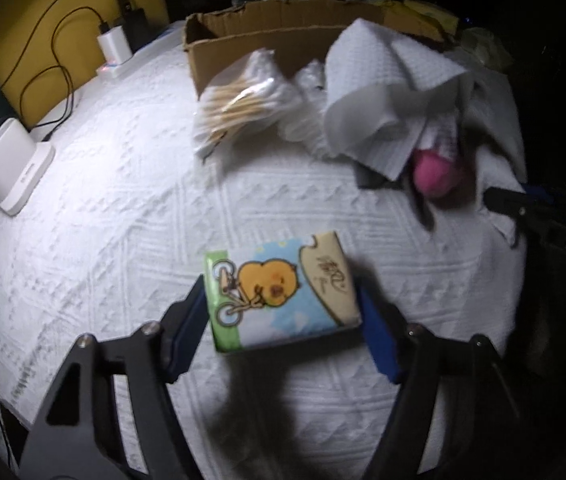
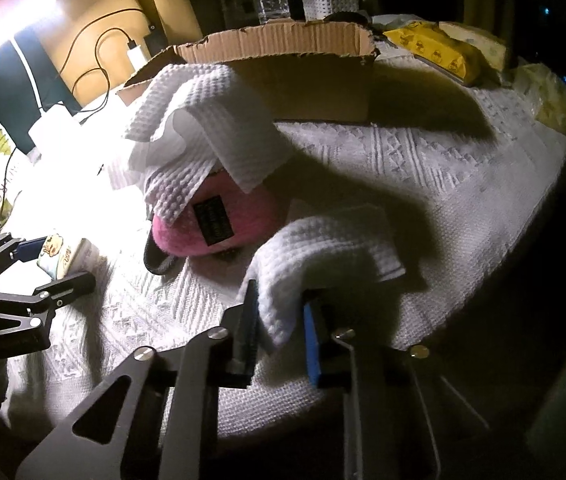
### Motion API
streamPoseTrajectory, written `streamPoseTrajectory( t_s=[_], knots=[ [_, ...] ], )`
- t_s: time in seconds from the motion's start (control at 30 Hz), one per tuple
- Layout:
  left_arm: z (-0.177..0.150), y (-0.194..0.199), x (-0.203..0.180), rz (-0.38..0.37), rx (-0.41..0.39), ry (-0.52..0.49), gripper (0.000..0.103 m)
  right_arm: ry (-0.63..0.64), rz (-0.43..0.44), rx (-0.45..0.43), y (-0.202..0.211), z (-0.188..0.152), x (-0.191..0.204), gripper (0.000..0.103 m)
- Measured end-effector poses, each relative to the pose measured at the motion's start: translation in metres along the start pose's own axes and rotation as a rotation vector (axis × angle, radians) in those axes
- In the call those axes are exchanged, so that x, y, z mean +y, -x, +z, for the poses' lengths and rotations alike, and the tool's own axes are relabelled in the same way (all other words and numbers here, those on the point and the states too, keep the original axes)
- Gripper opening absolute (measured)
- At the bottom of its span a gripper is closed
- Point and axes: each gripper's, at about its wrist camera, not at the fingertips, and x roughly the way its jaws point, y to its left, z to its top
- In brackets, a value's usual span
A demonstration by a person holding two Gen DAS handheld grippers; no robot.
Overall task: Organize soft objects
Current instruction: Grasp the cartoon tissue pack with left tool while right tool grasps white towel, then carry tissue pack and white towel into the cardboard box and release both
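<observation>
Two grips at once. The tissue pack [image 1: 283,292], a flat, glossy, rectangular packet printed with a cartoon chick, lies on the table cover [image 1: 123,200] with the left gripper [image 1: 283,320] astride it, its blue pads set against the two short ends, so the pack appears clamped. The white cloth [image 2: 315,248], a limp waffle-weave towel, is pinched at one folded corner between the nearly closed jaws of the right gripper [image 2: 279,332]; the rest of it drapes over a pink pouch [image 2: 211,220], a rounded, fuzzy item with a dark label and a black strap. Behind these stands an open cardboard box [image 2: 303,80] with torn corrugated edges, the likely destination, and beside it a crinkled clear bag of cotton swabs [image 1: 243,96]. Risks, as judged: the slick film of the pack may slide out of an end-on grip if lifted quickly, or the soft pack may buckle; the cloth, held by a single corner, may drag the pouch along or slip free, and its trailing folds may snag on the box rim. The quilted cover could also ruck up under either load.
</observation>
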Motion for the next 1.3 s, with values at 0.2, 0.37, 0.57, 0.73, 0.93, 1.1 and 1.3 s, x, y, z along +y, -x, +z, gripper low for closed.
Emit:
streamPoseTrajectory(
  t_s=[0.2,0.37,0.57,0.73,0.93,1.1,1.3],
  knots=[
    [0.011,0.022,-0.009,-0.011,-0.047,-0.004,0.071,-0.011,0.005,-0.038,0.014,0.007,-0.008,0.018],
    [0.023,0.04,-0.017,-0.013,-0.104,-0.01,0.071,-0.019,0.003,-0.084,0.03,0.02,-0.015,0.018],
    [0.049,0.044,-0.009,-0.008,-0.149,-0.036,0.071,-0.024,0.005,-0.128,0.044,0.036,-0.022,0.018],
    [0.069,0.046,-0.005,-0.016,-0.183,-0.031,0.071,-0.024,0.013,-0.155,0.052,0.053,-0.029,0.018],
    [0.1,0.049,-0.006,-0.039,-0.241,-0.054,0.071,-0.013,0.022,-0.19,0.057,0.08,-0.035,0.018],
    [0.125,0.048,-0.005,-0.056,-0.277,-0.053,0.071,-0.006,0.026,-0.207,0.054,0.103,-0.039,0.018],
    [0.154,0.04,0.002,-0.083,-0.298,-0.022,0.071,0.013,0.031,-0.216,0.047,0.126,-0.039,0.018]
  ],
)
